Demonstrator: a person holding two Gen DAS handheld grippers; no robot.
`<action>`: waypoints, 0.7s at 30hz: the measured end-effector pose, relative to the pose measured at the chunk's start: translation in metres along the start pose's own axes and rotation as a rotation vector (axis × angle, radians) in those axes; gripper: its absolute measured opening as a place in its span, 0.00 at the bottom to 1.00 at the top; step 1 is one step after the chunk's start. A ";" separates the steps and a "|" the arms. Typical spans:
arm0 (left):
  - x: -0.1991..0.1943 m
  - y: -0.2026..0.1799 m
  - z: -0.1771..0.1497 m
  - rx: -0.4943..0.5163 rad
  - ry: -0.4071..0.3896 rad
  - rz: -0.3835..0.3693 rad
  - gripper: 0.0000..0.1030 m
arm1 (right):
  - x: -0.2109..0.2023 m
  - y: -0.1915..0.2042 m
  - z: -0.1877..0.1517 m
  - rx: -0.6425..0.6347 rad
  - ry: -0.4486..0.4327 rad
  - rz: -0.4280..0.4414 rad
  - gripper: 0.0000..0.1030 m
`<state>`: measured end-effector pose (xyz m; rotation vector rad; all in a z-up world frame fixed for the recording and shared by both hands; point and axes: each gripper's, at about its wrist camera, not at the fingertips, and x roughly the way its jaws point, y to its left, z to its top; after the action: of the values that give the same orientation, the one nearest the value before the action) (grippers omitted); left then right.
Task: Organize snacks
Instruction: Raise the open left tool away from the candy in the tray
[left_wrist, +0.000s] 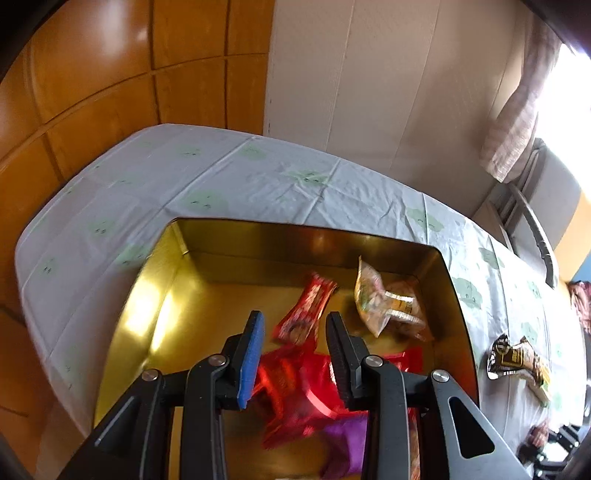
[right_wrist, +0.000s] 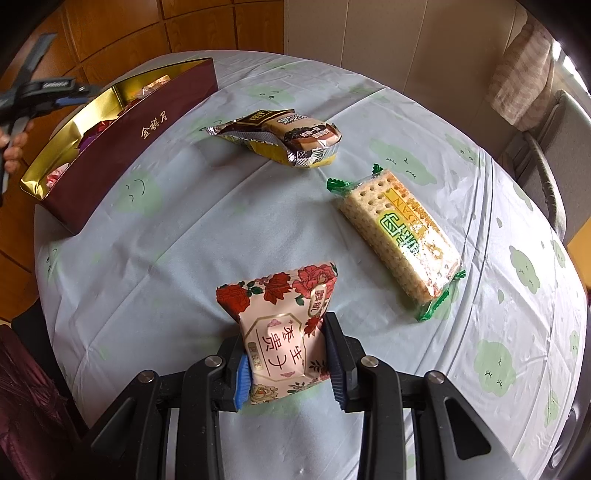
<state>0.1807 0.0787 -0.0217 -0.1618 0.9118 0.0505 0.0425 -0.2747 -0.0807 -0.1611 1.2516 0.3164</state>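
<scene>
Gripping now: the right gripper has its jaws pressed on both sides of a pink rose-printed snack packet, which stands up from between the fingers, near the table's near edge.
Left gripper: jaws spread apart with nothing between them, hanging over the open gold-lined rectangular box; in the right wrist view it shows at the far left, above the box's outer side.
Box contents: a red wrapped bar and a clear bag of pale snacks lie toward the far right corner; blurred red wrappers and a purple wrapper lie under the gripper.
Box free room: the left half of the gold floor is bare, from the far wall to the near edge.
Box outside: dark maroon wall with gold characters, standing at the table's left edge.
Table: pale cloth with green cloud prints, rounded edge.
Loose snacks: a brown-and-silver wrapped cake packet lies near the box, apart from it; a clear cracker pack with green ends lies to the right, well apart from the cake packet.
Open cloth: a broad bare stretch between the held packet and the box's maroon wall.
</scene>
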 end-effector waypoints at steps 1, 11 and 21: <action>-0.006 0.004 -0.005 -0.003 -0.011 0.010 0.34 | 0.000 0.000 -0.001 -0.001 -0.001 -0.001 0.33; -0.048 0.020 -0.060 0.005 -0.047 0.070 0.35 | -0.001 0.001 -0.003 0.010 -0.008 -0.008 0.33; -0.063 0.021 -0.092 0.029 -0.047 0.061 0.41 | -0.002 0.010 -0.001 0.066 0.013 -0.082 0.33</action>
<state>0.0678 0.0860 -0.0301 -0.1048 0.8699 0.0974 0.0374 -0.2656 -0.0782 -0.1579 1.2629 0.2032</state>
